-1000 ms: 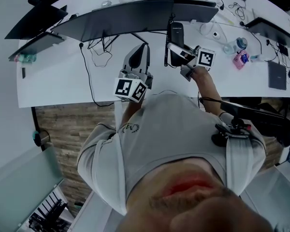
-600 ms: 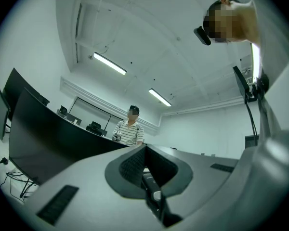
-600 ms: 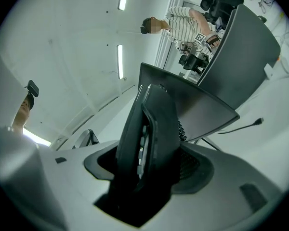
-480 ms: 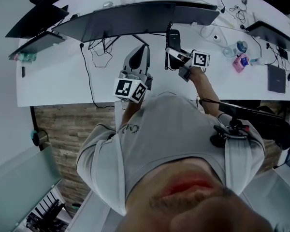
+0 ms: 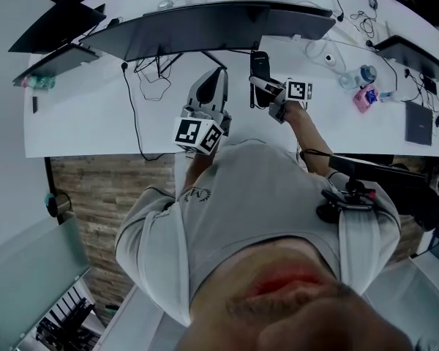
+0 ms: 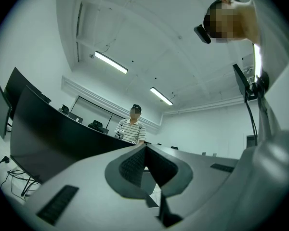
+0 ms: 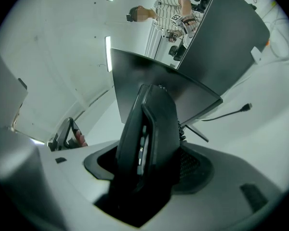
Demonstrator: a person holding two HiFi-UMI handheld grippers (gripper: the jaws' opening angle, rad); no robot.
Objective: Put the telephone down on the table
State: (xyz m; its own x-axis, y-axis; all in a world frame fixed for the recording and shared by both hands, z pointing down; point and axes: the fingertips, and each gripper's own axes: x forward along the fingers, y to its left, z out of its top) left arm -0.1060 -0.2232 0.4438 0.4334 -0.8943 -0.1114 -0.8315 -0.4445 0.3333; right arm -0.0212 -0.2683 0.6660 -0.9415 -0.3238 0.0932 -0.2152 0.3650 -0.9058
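Note:
The black telephone [image 5: 260, 68] stands between the jaws of my right gripper [image 5: 267, 86], held over the white table [image 5: 80, 123] just below the curved monitor. In the right gripper view the telephone [image 7: 151, 134] fills the middle, clamped edge-on between the pads of the right gripper [image 7: 147, 172]. My left gripper [image 5: 208, 86] points up beside it, left of the telephone, with its jaws pressed together on nothing. In the left gripper view the left gripper [image 6: 145, 165] has its pads meeting, with the ceiling and a far person behind.
A wide curved monitor [image 5: 212, 20] spans the table's back, with black cables [image 5: 150, 75] under it. Smaller monitors [image 5: 55, 28] stand at the left and a dark screen [image 5: 410, 46] at the right. A pink object [image 5: 364, 96], a bottle [image 5: 355, 73] and a notebook [image 5: 418, 119] lie to the right.
My right gripper has carried the telephone a little farther back toward the monitor. The left gripper has stayed where it was.

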